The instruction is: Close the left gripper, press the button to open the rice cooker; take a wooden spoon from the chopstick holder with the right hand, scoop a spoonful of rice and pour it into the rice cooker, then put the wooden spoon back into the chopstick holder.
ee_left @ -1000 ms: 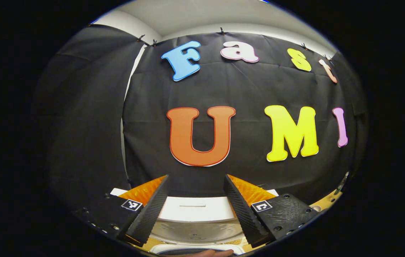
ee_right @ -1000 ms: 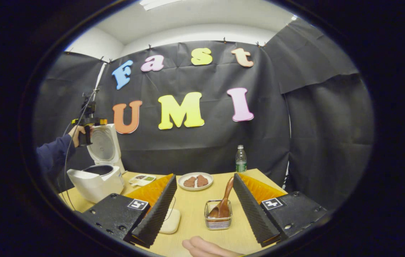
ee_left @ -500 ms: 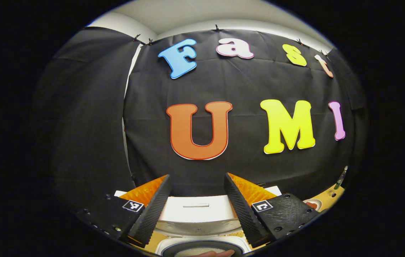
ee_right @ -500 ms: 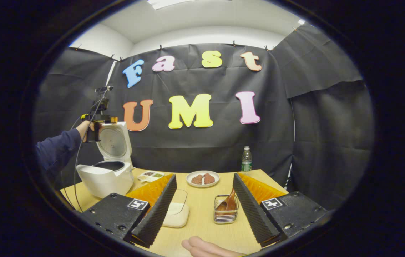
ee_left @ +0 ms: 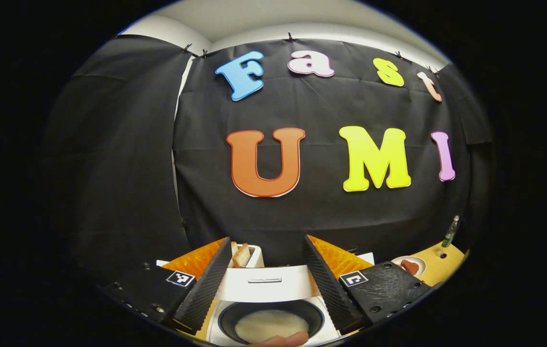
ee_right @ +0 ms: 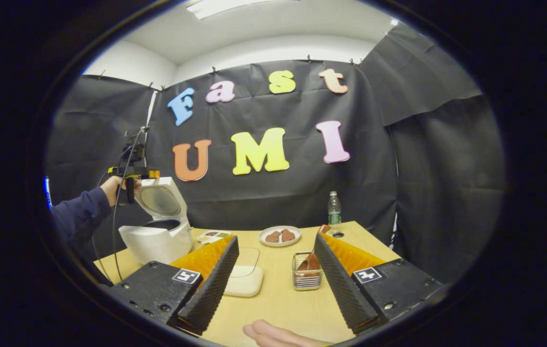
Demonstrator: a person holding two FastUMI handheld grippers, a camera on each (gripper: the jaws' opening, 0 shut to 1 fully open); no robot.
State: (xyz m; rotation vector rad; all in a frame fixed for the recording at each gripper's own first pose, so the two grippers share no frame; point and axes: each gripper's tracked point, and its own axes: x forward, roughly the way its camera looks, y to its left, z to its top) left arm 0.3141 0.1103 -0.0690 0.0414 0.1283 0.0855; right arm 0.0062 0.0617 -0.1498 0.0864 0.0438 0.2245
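so the rice cooker (ee_right: pixel 160 231) is sitting at the left end of the wooden table (ee_right: pixel 283 303) with its lid (ee_right: pixel 162 200) standing up and open. in the left gripper view you're looking straight down past the lid's top edge into the dark inner pot (ee_left: pixel 271 320), and there's white rice (ee_left: pixel 268 327) lying in the bottom of it. the left gripper (ee_left: pixel 266 284) is hanging over the cooker with its 2 fingers spread wide and nothing between them. in the right gripper view that same gripper is up by the raised lid, held by a hand (ee_right: pixel 112 185) coming out of a dark blue sleeve (ee_right: pixel 78 219).

the right gripper (ee_right: pixel 275 284) is hovering low over the near side of the table, fingers wide apart too, gripping nothing. the chopstick holder (ee_right: pixel 307 277), a little wire basket, is showing in the gap just left of its right finger, and the wooden spoon (ee_right: pixel 314 253) is leaning in it with the handle tilting up to the right, partly hidden behind that finger. not touching the gripper as far as i can tell.

other stuff on the table: a flat white container with a clear lid (ee_right: pixel 244 282) near the left finger, a plate (ee_right: pixel 280 236) with 2 brown pieces on it further back, a water bottle (ee_right: pixel 333 212) by the back wall, and a small tray (ee_right: pixel 213 236) beside the cooker.
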